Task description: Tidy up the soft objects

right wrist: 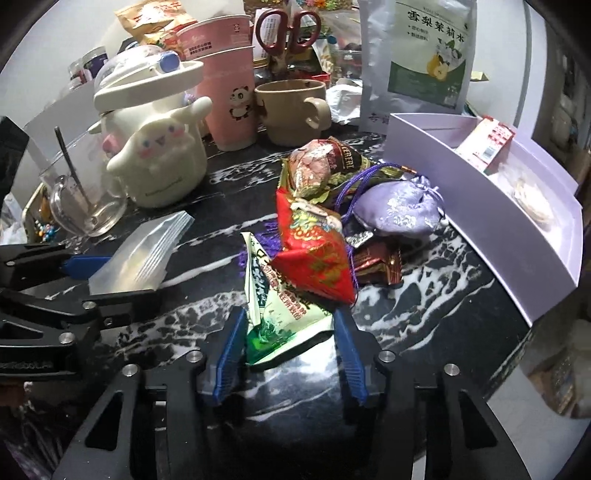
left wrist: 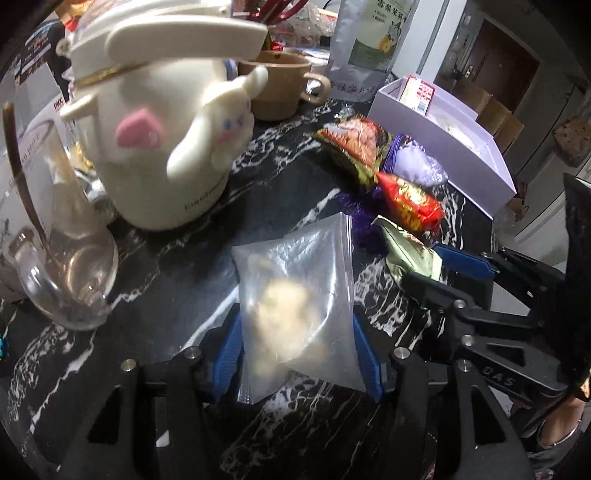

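Where the black marble table point(right wrist: 424, 295) comes nearest its front edge, the right gripper point(right wrist: 291, 332) has its two blue fingers spread around one green-and-white snack packet point(right wrist: 284, 314), printed with Chinese characters too creased to read; whether the pads touch it is unclear. To its left, the left gripper point(left wrist: 295, 343) pinches one clear zip bag point(left wrist: 299, 295) holding a pale lump, lying flat on the marble. Just beyond the green packet lies one red foil packet point(right wrist: 314, 254) with gold lettering, then a dark-brown packet point(right wrist: 376, 262), a wrapped snack point(right wrist: 321, 162) whose label ends in "ERERL", and one lilac satin pouch point(right wrist: 399, 210) on a purple cord. Along the right edge stands one open lilac box point(right wrist: 517, 206). Farther back are a glass mug point(right wrist: 85, 206) with a spoon, a cream character pot point(right wrist: 155, 162), two stacked pink panda cups point(right wrist: 232, 96), one tan mug point(right wrist: 291, 110), red scissors point(right wrist: 288, 29), and a pouch point(right wrist: 417, 55) reading "雪梨茉莉水".
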Available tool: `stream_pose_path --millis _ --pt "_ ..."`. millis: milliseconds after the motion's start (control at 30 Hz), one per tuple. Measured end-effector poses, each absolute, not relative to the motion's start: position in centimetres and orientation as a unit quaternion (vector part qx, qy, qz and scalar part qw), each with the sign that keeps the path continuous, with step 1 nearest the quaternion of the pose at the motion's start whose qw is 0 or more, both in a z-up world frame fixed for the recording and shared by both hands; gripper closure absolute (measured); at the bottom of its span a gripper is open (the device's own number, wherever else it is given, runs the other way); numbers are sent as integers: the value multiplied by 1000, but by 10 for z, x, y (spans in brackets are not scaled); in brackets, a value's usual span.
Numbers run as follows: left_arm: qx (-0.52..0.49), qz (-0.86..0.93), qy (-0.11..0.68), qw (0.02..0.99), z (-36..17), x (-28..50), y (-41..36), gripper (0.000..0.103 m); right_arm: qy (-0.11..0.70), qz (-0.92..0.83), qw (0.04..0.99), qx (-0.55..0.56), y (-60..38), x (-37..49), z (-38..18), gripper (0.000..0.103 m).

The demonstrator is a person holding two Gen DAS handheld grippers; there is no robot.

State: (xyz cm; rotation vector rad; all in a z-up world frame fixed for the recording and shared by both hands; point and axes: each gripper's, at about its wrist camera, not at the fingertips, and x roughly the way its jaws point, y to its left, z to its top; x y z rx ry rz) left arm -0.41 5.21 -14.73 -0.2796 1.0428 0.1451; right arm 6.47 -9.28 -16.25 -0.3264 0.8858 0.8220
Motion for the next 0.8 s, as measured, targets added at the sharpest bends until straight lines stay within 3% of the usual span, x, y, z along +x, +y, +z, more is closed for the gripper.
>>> stream_pose_path --millis 167,300,467,567,633,733,800 --pt "-110 74 500 856 -149 -2 46 47 423 387 806 -148 -106 56 -161 59" --pt "-90 78 501 857 -150 2 41 39 435 382 802 -147 -118 48 -161 59" --pt "-70 84 492 864 -152 8 40 38 433 382 803 -148 -124 40 -161 47" --pt "-63 90 486 867 -152 8 40 46 435 380 805 -138 -119 41 -162 41" --pt "-66 90 483 868 -151 6 41 51 431 375 808 -142 -116 42 -162 41" --pt "-76 91 479 870 -151 2 42 52 416 361 816 -176 -110 38 -163 55" --pt "-83 90 478 870 -151 1 42 53 414 377 808 -184 -109 37 -163 55"
